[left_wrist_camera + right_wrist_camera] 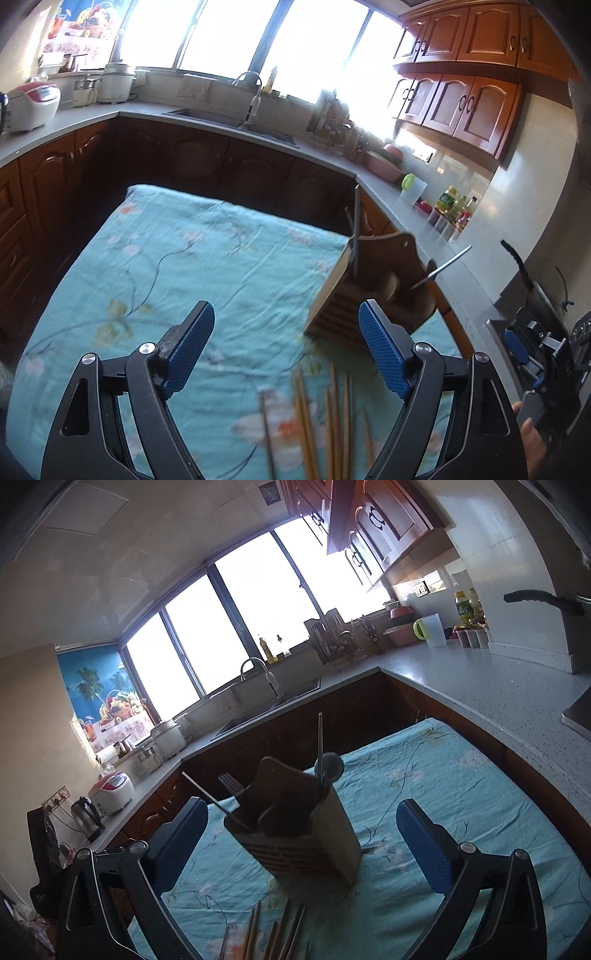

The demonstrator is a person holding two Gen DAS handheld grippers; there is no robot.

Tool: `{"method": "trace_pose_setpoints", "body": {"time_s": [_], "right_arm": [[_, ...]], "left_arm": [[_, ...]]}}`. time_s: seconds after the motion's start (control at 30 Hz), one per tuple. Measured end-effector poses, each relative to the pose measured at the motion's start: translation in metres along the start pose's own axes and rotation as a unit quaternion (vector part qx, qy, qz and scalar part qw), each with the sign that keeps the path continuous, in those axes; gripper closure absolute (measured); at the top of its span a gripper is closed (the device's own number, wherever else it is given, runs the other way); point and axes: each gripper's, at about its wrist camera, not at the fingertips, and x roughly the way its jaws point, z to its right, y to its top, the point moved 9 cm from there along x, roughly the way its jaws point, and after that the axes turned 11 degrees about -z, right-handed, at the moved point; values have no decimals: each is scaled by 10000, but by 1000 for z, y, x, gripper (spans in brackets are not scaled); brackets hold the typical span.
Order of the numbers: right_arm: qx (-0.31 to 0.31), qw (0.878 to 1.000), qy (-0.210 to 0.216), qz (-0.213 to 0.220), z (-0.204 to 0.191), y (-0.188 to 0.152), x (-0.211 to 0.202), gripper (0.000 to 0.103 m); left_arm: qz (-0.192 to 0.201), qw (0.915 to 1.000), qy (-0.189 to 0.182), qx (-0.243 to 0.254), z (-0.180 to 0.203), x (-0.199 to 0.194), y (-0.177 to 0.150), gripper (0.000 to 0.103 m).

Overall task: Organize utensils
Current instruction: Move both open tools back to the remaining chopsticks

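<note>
While jaws gape, utensil holder (295, 834) upright, chopsticks (273, 934) near.

A utensil holder (295, 834) stands on the tablecloth (461, 794), chopsticks (273, 934) lying before it.

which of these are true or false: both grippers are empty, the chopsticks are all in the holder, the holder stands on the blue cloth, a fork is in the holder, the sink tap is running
1. Both grippers are empty: true. The left gripper and the right gripper are open with nothing between their fingers.
2. All chopsticks are in the holder: false. Several wooden chopsticks lie loose on the cloth.
3. The wooden holder stands on the blue floral cloth: true.
4. A fork is in the holder: true, tines up.
5. The tap is running: false. No water stream shows.
</note>
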Motion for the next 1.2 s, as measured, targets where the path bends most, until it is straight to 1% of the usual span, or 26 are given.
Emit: {"method": "trace_pose_setpoints", "body": {"time_s": [0.17, 0.27, 0.37, 0.47, 0.6, 0.77, 0.87, 1.2], "right_arm": [[-67, 9997, -22, -254, -4, -36, -7, 0], [-99, 9991, -34, -412, -3, -57, -11, 0], [-125, 9983, -102, -563, 0, -74, -13, 0], [-144, 9977, -182, -634, 5, -89, -16, 0], [-304, 9957, -354, -800, 7, -110, -15, 0], [-410, 9931, -378, -1030, 4, -132, -10, 0], [-431, 9924, -367, -1097, 1, -135, -6, 0], [-443, 9894, -329, -1341, -3, -143, 11, 1]], "left_arm": [[-163, 9997, 127, -92, -19, -12, -40, 21], [-279, 9993, 231, -91, -28, -14, -59, 21], [-418, 9984, 357, -131, -36, -14, -80, 21], [-552, 9976, 366, -211, -43, -12, -102, 21], [-732, 9962, 443, -162, -45, -7, -121, 21], [-831, 9950, 550, -12, -41, -3, -129, 21], [-888, 9946, 541, 36, -39, -1, -131, 21], [-1139, 9911, 686, 91, -38, 14, -132, 21]]}}
